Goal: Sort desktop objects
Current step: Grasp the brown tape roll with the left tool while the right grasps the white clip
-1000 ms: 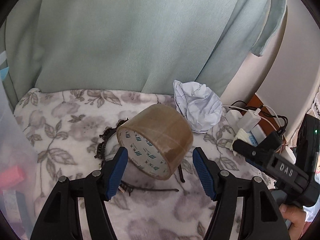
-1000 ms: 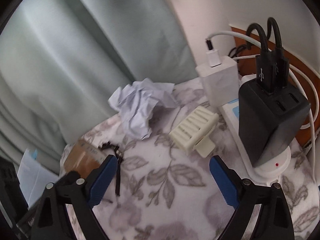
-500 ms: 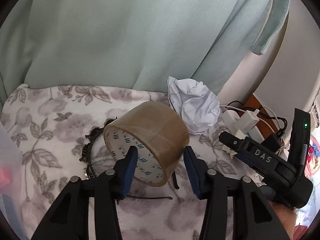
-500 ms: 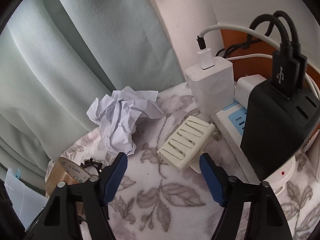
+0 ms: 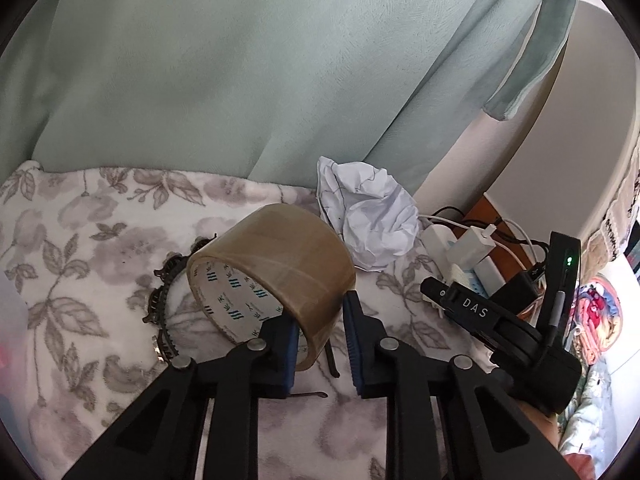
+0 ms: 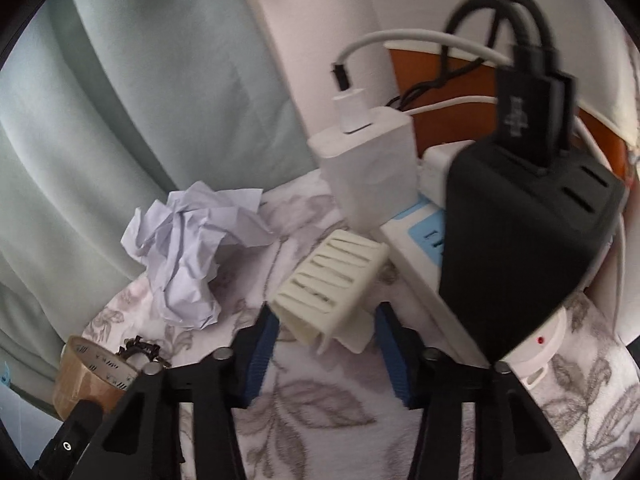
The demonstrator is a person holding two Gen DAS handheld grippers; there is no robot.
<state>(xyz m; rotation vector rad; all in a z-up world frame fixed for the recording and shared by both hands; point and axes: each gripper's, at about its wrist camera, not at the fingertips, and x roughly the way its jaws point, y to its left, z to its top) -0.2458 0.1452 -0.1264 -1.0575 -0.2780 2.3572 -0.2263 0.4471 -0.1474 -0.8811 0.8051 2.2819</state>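
A brown tape roll (image 5: 276,268) stands tilted on the floral cloth (image 5: 80,248). My left gripper (image 5: 320,344) is shut on its near wall, one blue pad inside the ring and one outside. The roll also shows in the right wrist view (image 6: 86,376). A cream slotted hair clip (image 6: 328,284) lies on the cloth, and my right gripper (image 6: 326,348) has its blue pads on either side of the clip's near end, close to it; I cannot tell if they touch. A crumpled paper ball (image 5: 368,220) lies behind the roll, and shows in the right wrist view too (image 6: 192,256).
A dark toothed hair band (image 5: 164,304) lies under and left of the roll, with a thin black pin (image 5: 308,395). A power strip (image 6: 420,248) with a white charger (image 6: 368,172) and a black charger (image 6: 520,216) with cables crowds the right. A green curtain (image 5: 240,60) hangs behind.
My left gripper's fingers closed from wide open onto the tape roll's wall. My right gripper moved forward to the hair clip and its fingers narrowed around it.
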